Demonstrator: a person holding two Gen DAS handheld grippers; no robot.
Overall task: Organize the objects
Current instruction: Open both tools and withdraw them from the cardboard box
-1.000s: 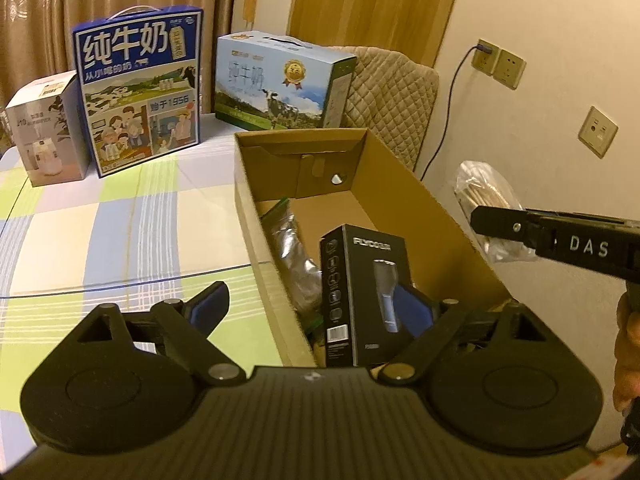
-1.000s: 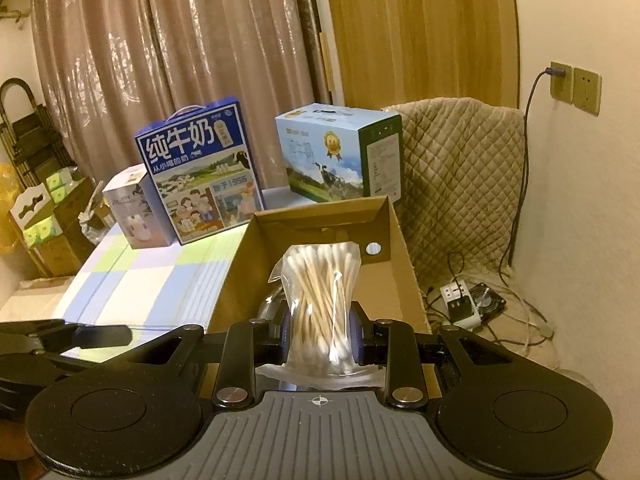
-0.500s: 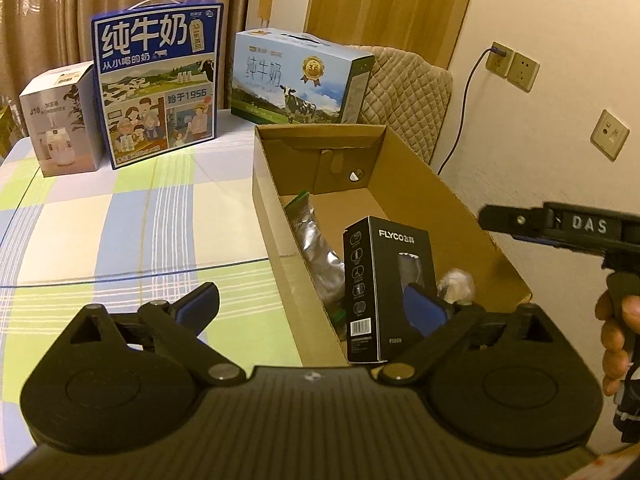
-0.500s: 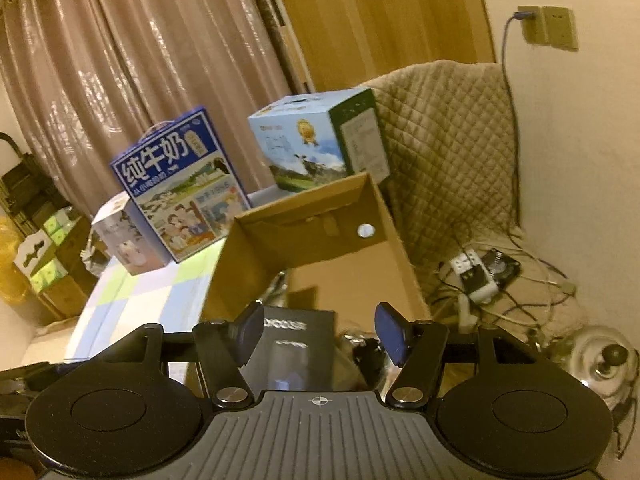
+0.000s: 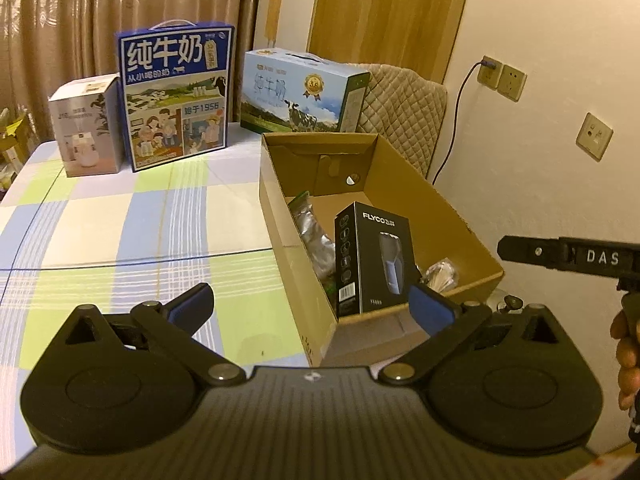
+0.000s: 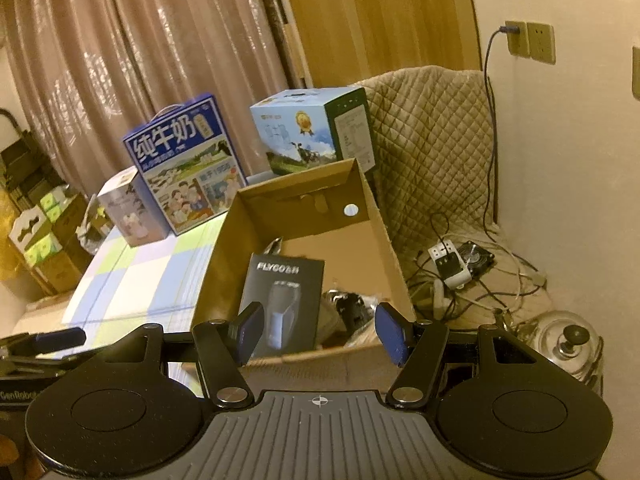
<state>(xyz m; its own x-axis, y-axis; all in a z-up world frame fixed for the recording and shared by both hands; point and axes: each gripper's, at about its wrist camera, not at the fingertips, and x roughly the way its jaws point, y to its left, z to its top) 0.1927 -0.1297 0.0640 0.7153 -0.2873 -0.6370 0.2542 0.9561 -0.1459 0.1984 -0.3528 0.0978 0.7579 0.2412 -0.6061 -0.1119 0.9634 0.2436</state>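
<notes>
Evidently both the left hand-held gripper (image 5: 310,300) and the right hand-held gripper (image 6: 320,330) are held wide and empty beside the cardboard box (image 5: 456,220), inside which the black shaver carton (image 5: 372,256) is stood upright and the cotton swabs (image 5: 440,274) are laid next to it, presumably so everything is kept together.

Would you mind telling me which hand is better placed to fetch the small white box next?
Left. Its open tongs face the tablecloth side where the small white box stands; the right tongs hang open over the cardboard box.

far end of the cardboard box (image 5: 448,216) is open, near end's jammed by the black FLYCO box (image 5: 374,258) at frame centre
</notes>
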